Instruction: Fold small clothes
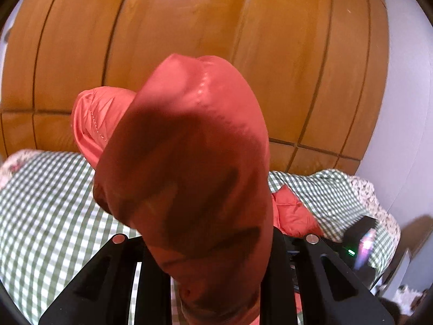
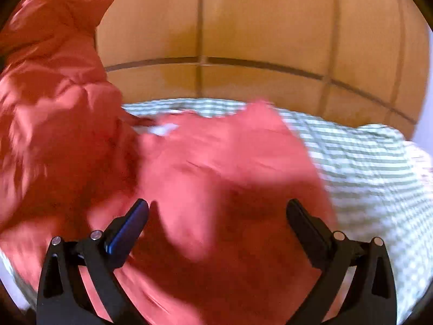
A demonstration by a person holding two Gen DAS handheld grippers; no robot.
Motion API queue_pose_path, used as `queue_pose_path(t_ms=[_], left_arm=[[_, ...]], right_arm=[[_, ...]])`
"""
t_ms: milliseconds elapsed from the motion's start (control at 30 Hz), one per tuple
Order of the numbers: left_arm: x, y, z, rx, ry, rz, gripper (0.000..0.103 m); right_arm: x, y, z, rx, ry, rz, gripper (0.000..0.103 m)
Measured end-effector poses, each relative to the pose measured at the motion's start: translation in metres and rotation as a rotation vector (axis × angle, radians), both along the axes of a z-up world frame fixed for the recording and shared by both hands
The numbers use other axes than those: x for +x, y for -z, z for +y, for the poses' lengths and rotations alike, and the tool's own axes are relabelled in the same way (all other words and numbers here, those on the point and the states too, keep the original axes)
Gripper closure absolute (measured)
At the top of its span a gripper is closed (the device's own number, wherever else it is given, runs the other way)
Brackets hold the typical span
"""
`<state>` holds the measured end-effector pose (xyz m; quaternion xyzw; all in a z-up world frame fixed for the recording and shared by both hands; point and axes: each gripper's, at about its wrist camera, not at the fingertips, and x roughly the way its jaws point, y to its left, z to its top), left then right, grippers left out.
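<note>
A red quilted garment (image 1: 186, 162) fills the middle of the left wrist view. My left gripper (image 1: 213, 246) is shut on a fold of it and holds it up above the bed; the cloth hides the fingertips. More of the garment (image 2: 205, 168) lies on the bed in the blurred right wrist view, with one part raised at the upper left. My right gripper (image 2: 216, 216) is open, its jaws wide apart just above the red cloth, holding nothing.
The bed has a green-and-white checked cover (image 1: 46, 211), also in the right wrist view (image 2: 365, 168). A wooden panelled wardrobe (image 1: 189, 27) stands behind it. A dark device with a green light (image 1: 360, 246) sits at the bed's right edge.
</note>
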<state>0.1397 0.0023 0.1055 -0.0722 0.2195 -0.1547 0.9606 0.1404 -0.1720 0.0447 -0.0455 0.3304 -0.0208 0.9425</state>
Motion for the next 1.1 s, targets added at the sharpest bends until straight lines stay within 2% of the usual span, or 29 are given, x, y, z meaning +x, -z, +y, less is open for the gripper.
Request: queue_pose_path(t_ms=[67,133,233,267,333,367,433,600,833,933,1000,1067,1100], left_arm=[[-0.002,-0.003,-0.012,0.051,0.018,-0.014,0.082],[-0.006,-0.002,-0.026,0.098,0.049,-0.035,0.081],[-0.019,0.001,-0.058,0.214,0.101,-0.073,0.081],[-0.021,0.005,-0.070,0.267,0.128,-0.086,0.079],[-0.024,0.012,-0.088,0.348,0.167,-0.090,0.079],[-0.025,0.017,-0.098,0.392,0.188,-0.088,0.078],[-0.023,0.028,-0.110,0.430,0.213,-0.085,0.077],[-0.021,0.049,-0.144,0.472,0.278,-0.070,0.072],[-0.021,0.079,-0.172,0.570,0.333,-0.094,0.058],[-0.030,0.089,-0.180,0.610,0.354,-0.131,0.054],[-0.034,0.099,-0.180,0.629,0.363,-0.151,0.053],[-0.038,0.099,-0.183,0.630,0.365,-0.158,0.053],[-0.038,0.100,-0.182,0.625,0.364,-0.160,0.053]], right_arm=[[-0.018,0.010,-0.021,-0.031,0.057,0.019,0.002],[-0.026,0.018,-0.040,0.008,0.086,0.039,0.002],[-0.036,0.032,-0.068,0.204,0.105,0.068,0.002],[-0.035,0.039,-0.079,0.303,0.115,0.099,0.002],[-0.036,0.047,-0.090,0.424,0.135,0.131,0.002],[-0.036,0.049,-0.095,0.452,0.138,0.138,0.002],[-0.036,0.048,-0.095,0.457,0.132,0.137,0.002],[-0.036,0.047,-0.099,0.473,0.116,0.131,0.002],[-0.041,0.034,-0.117,0.474,0.115,0.117,0.002],[-0.054,0.006,-0.141,0.443,0.196,0.033,0.002],[-0.061,-0.025,-0.155,0.422,0.232,-0.048,0.002],[-0.063,-0.058,-0.155,0.402,0.203,-0.125,0.002],[-0.060,-0.078,-0.149,0.385,0.154,-0.165,0.002]])
